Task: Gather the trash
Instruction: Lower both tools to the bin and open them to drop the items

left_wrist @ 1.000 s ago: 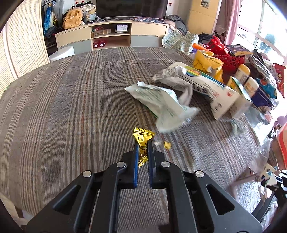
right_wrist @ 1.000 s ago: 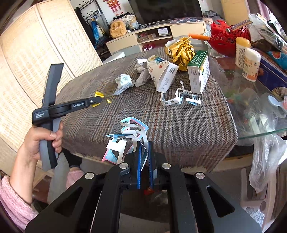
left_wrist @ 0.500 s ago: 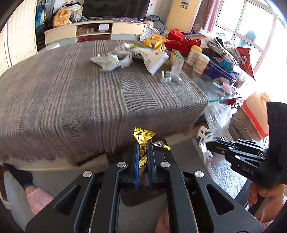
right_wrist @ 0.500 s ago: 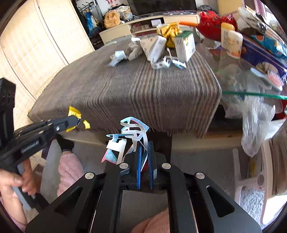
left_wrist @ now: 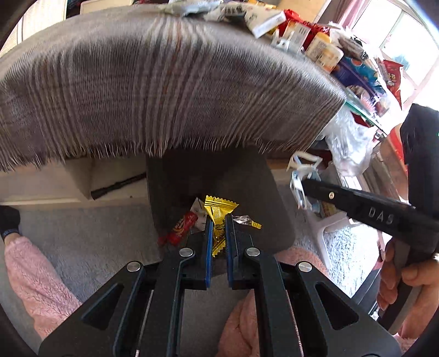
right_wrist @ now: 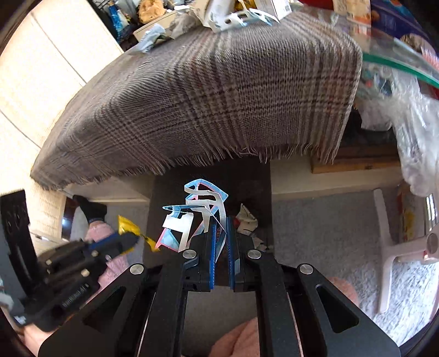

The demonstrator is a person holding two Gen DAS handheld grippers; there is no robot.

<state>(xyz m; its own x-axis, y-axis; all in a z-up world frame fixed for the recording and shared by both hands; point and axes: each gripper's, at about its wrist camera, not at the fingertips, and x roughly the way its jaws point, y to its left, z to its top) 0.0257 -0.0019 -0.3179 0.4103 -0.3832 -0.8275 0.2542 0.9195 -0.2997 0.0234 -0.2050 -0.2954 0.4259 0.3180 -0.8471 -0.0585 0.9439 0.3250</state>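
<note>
Holding both tools over the dark bin (left_wrist: 219,175) on the floor, you have each one pointed steeply down past the fringed edge of the plaid tablecloth (left_wrist: 164,82). Your left gripper (left_wrist: 218,219) is clamped almost fully closed on a yellow candy wrapper (left_wrist: 218,211), whose crimped top sticks up above the blue pads; a small clear scrap with a yellow end (left_wrist: 248,221) juts out to the right of it. Below the wrapper, inside the bin, lie a red wrapper (left_wrist: 182,228) and some pale scraps.

Your right gripper (right_wrist: 222,228) is closed tight on a piece of cut-out cardboard packaging (right_wrist: 197,214), white with blue and pink edges, which stands up from the pads over the bin's opening (right_wrist: 247,181). Crumpled white paper (right_wrist: 247,219) sits in the bin just to its right.

More trash is on the table: crumpled paper, a torn carton and another cardboard cut-out (right_wrist: 241,16) near the far edge. Your right hand (left_wrist: 408,277) wraps the handle at the right of the left view. Pink fleecy trouser legs (left_wrist: 33,280) and a black sock (right_wrist: 93,210) show beside the bin, on the grey carpet (right_wrist: 329,219).
</note>
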